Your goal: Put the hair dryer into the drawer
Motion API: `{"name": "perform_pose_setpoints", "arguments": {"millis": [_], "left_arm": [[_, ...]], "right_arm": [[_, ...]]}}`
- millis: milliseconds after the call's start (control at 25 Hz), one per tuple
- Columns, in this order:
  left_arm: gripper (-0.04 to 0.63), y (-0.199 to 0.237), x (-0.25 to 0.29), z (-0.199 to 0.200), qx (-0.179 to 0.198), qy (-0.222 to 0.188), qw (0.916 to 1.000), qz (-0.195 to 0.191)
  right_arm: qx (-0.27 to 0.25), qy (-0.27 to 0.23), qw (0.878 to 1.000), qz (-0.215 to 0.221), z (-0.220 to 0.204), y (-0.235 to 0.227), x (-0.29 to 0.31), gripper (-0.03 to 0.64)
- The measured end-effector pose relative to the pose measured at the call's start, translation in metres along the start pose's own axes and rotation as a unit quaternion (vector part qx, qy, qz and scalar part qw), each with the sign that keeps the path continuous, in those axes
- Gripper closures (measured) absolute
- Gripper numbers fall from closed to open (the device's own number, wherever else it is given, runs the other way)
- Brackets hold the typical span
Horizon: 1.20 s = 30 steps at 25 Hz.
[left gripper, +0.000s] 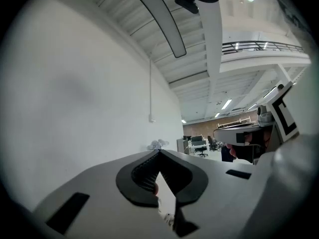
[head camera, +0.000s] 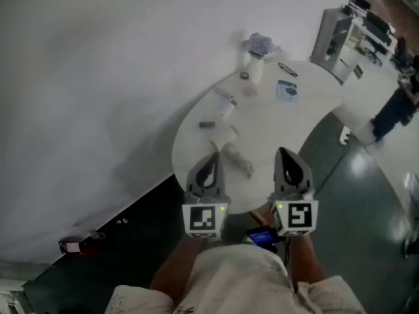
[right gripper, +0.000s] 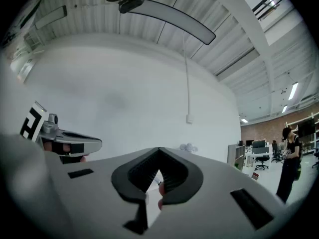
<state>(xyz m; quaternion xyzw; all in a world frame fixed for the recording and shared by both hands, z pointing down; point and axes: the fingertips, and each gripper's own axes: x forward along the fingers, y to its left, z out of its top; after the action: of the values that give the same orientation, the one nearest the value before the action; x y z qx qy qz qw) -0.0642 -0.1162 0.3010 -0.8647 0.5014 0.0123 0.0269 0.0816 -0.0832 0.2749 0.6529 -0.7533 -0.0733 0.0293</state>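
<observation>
Reaching hasn't begun: left gripper (head camera: 211, 159) and right gripper (head camera: 285, 154) hover level, jaws together, empty. The hair dryer (head camera: 228, 140) lies at one o'clock on the worktop (head camera: 288, 129). Next they must open and reach.

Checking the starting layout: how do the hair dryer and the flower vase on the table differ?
The hair dryer lies flat toward the near edge of the table; the vase stands upright at the far edge. The vase holds flowers; the hair dryer trails a cord. Both are white.

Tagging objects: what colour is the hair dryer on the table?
The hair dryer is white; head view shows it best.
</observation>
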Motion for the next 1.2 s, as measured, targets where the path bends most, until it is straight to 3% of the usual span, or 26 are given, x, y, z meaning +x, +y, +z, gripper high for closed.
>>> {"name": "perform_pose_setpoints", "arguments": {"millis": [440, 1200], "left_arm": [[0.594, 0.014, 0.003, 0.005, -0.011, -0.014, 0.9997, 0.017], [0.594, 0.025, 0.006, -0.012, -0.024, 0.005, 0.9990, 0.036]], "right_arm": [[-0.005, -0.002, 1.000, 0.009, 0.001, 0.009, 0.013, 0.614], [0.014, 0.011, 0.999, 0.048, -0.021, 0.021, 0.035, 0.612]]}}
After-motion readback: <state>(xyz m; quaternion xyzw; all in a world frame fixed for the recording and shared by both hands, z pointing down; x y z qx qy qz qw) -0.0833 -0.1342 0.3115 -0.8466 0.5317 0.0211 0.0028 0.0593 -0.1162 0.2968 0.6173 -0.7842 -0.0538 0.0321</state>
